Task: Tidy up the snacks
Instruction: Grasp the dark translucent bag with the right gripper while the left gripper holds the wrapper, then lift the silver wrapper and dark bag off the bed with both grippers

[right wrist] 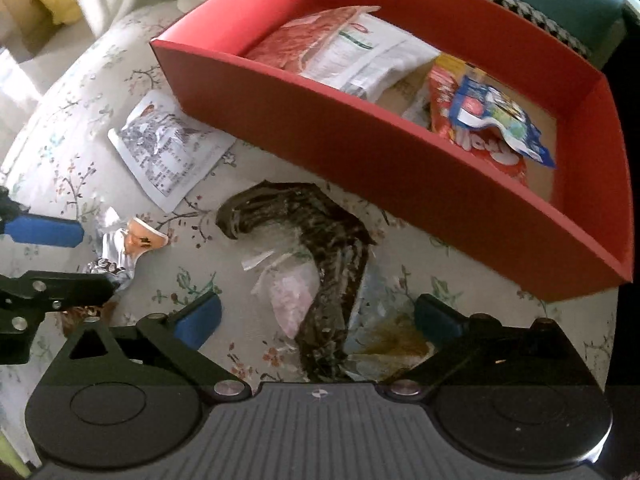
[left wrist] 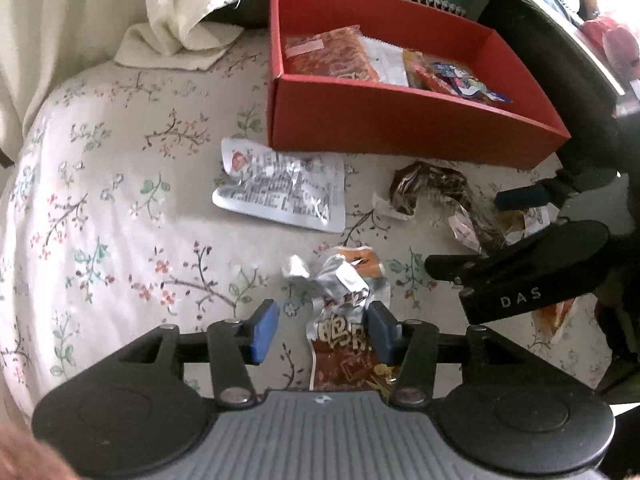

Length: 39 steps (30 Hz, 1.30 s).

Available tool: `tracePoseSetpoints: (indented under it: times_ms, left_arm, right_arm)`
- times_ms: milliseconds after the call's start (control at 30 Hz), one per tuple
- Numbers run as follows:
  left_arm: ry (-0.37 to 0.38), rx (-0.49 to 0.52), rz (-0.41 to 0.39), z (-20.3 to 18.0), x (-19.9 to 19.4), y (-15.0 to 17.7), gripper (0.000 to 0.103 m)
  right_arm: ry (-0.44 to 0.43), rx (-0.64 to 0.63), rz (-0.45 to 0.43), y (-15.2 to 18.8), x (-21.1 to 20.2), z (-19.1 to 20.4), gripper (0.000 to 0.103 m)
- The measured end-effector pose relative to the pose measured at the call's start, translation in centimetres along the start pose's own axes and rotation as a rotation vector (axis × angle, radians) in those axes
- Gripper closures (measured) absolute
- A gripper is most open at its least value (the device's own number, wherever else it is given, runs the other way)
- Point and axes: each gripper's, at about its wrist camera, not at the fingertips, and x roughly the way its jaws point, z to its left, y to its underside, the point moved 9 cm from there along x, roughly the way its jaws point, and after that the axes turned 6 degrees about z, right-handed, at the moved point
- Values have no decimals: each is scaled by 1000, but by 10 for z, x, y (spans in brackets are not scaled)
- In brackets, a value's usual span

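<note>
Left hand-held gripper [left wrist: 322, 330] part open over crumpled foil packet [left wrist: 344, 308] on bed [left wrist: 100, 200], nothing gripped. Right hand-held gripper [right wrist: 316, 320] spread wide astride dark wrapper [right wrist: 320, 248], empty. Slippery wrappers likely pinched off-centre, dropped short of red box [right wrist: 360, 152].

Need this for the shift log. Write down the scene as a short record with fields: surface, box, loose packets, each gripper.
surface: floral cloth
box: red box, open top, several snack packets inside
loose packets: white printed packet in front of the box; dark packet; crumpled silver and orange packet
left gripper: jaws apart around the silver and orange packet, one pad at its edge, no firm grip seen
right gripper: wide open, over the dark packet
</note>
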Motion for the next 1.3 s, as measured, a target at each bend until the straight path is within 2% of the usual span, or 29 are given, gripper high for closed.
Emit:
tracePoseSetpoints:
  times_ms: [33,67,100,167,200,300,400,467,567,633,667,700,800,967,1000,1167,1300]
  left_arm:
    - [-2,-10,4,1,0,1,55]
    - [-6,-22,9,2,0,3,51]
    - [-9,-27,10,3,-1,5,49]
    - [-29,-29,8,1,0,8,46]
    - [-44,-30,7,0,1,9,40]
    - [-65,-44,19,-6,10,11,30]
    - [-79,-47,8,-17,13,10,27]
    - [-92,-67,-10,-21,15,10,31]
    - [-96,-112,-44,-20,13,9,35]
    - [-75,-134,-60,-23,10,10,50]
    - [-49,-120,-70,-28,8,12,70]
    - [-37,-104,-67,-32,6,14,73]
    - [-36,-79,-62,-32,3,20,74]
    - [39,-134,-49,-25,-2,19,77]
    - [40,-129,-60,-26,-6,18,77]
    - [13,-99,-112,-24,-22,10,77]
    - [-4,-97,-88,-18,-15,10,77]
  right_arm:
    - [-2,-2,-9,2,-3,2,5]
    - [1,-3,-21,4,-7,3,14]
    - [7,0,-34,6,-12,5,27]
    - [-16,9,-58,9,-21,7,37]
    - [-31,13,-68,9,-23,8,44]
    - [-33,11,-81,11,-28,9,47]
    - [-2,-26,-64,13,-23,12,42]
    - [52,-52,-68,12,-23,14,35]
    - [22,2,-61,5,-20,5,30]
    - [24,-1,-69,4,-21,7,31]
    - [21,-6,-70,5,-21,9,35]
    - [8,-10,-70,6,-23,10,40]
    - [-67,46,-80,9,-32,4,50]
    - [-140,129,-119,7,-48,-5,53]
    - [-154,137,-128,6,-51,-6,60]
    - [-161,132,-120,7,-47,-3,59]
    - [-124,64,-93,8,-34,10,53]
